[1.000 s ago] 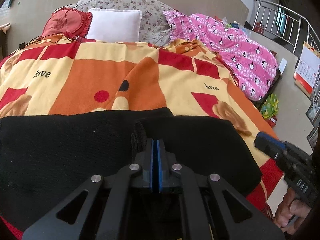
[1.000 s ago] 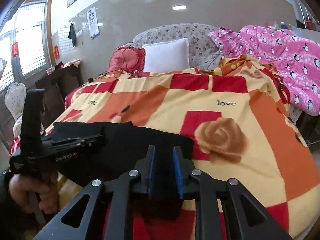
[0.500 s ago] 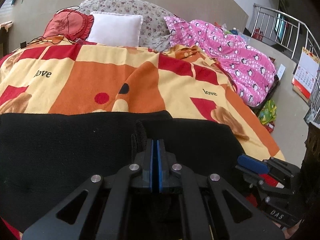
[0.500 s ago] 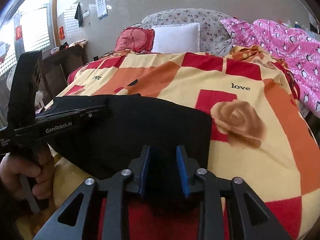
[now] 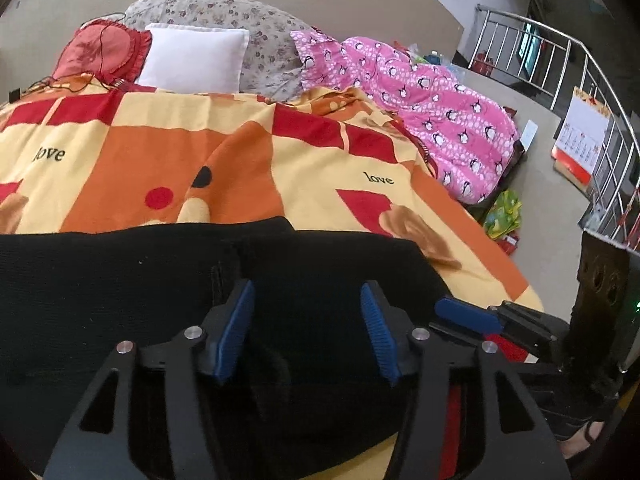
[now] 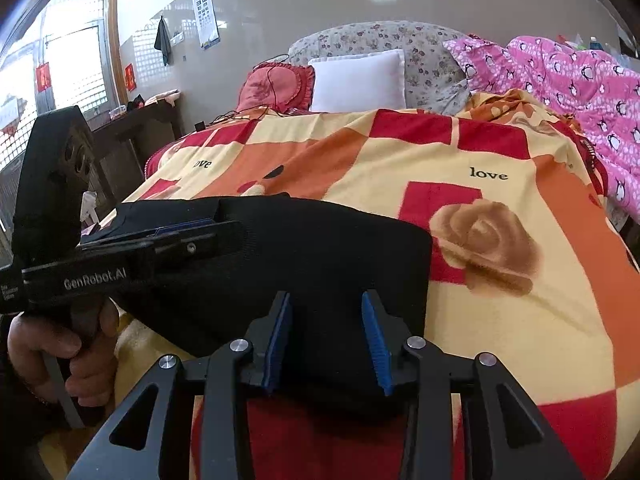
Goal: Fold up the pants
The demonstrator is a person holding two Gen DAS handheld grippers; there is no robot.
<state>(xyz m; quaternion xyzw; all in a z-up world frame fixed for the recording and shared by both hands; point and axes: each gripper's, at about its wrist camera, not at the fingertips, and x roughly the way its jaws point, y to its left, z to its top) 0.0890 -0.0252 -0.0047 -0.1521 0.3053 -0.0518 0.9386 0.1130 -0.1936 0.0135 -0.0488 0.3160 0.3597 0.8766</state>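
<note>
Hovering low, L gripper w/ jaws spread wide over the black pants; R gripper jaws also spread, nothing pinched. Pants lie flat on near edge of blanket; white pillow beyond.

The black pants are running off the left edge of the left wrist view, and the left tongs are covering their near edge. In the right wrist view, the left tongs are hiding the pants' far-left part, and the wall chart's print is staying too small to read
</note>
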